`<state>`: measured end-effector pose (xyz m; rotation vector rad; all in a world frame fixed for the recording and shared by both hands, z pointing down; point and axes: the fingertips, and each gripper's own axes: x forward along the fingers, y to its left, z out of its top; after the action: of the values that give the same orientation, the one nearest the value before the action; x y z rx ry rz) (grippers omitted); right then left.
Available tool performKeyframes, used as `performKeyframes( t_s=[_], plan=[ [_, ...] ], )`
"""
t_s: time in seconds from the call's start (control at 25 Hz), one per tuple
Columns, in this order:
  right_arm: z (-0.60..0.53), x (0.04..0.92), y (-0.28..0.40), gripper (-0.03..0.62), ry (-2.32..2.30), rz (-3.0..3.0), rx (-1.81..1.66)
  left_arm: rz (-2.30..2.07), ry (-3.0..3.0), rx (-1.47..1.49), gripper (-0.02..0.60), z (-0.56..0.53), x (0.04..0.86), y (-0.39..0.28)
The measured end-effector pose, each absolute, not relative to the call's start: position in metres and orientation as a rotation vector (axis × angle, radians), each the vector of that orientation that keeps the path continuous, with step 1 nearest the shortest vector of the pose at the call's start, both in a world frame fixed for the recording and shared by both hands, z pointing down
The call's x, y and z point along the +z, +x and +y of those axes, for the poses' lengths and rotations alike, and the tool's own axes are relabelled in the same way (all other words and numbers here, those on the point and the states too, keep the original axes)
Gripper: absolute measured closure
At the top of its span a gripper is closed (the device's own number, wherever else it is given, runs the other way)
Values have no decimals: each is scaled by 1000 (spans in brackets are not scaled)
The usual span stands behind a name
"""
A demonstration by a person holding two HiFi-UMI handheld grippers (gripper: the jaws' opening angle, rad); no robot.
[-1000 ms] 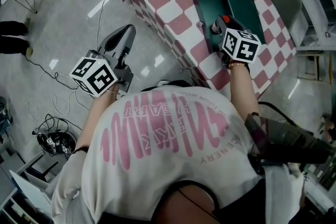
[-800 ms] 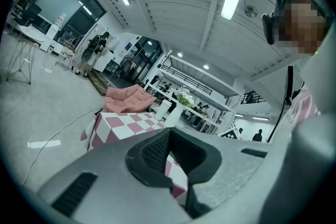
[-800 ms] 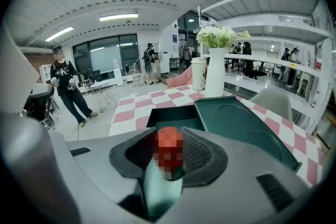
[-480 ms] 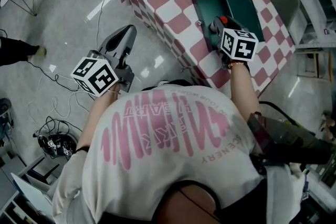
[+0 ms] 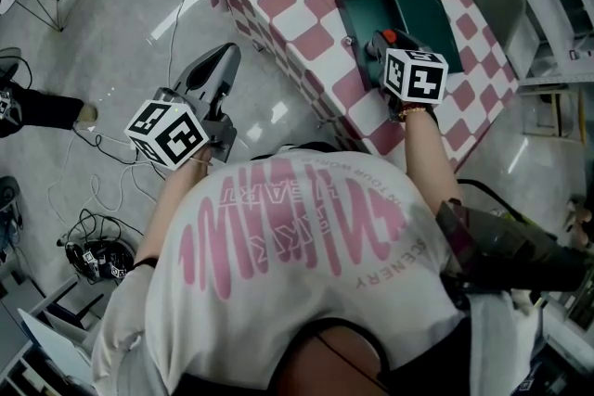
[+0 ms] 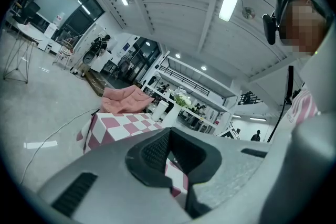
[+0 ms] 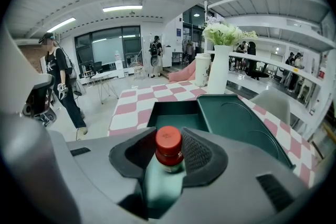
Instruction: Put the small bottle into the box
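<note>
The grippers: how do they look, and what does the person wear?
The left gripper and the right gripper have grey shells with dark dotted pads. Each carries a white cube with black square markers. The person wears a white short-sleeved shirt with pink print.

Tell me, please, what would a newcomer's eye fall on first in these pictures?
First comes the small bottle with its red cap, gripped in the right claw just in front of the open green box. The box lies on a table covered with a pink and white checked cloth. The left claw hangs open and empty beside the table, over the grey floor.
</note>
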<state>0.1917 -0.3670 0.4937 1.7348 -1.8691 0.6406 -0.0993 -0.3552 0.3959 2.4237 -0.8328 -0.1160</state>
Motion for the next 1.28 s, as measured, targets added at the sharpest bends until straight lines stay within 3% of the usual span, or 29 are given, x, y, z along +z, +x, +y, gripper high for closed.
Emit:
performKeyframes(
  t_s=[1.28],
  plan=[
    [-366,499,192,442,1604,-1935,689,-879,2410,-131,575,-339,389,-85]
  ],
)
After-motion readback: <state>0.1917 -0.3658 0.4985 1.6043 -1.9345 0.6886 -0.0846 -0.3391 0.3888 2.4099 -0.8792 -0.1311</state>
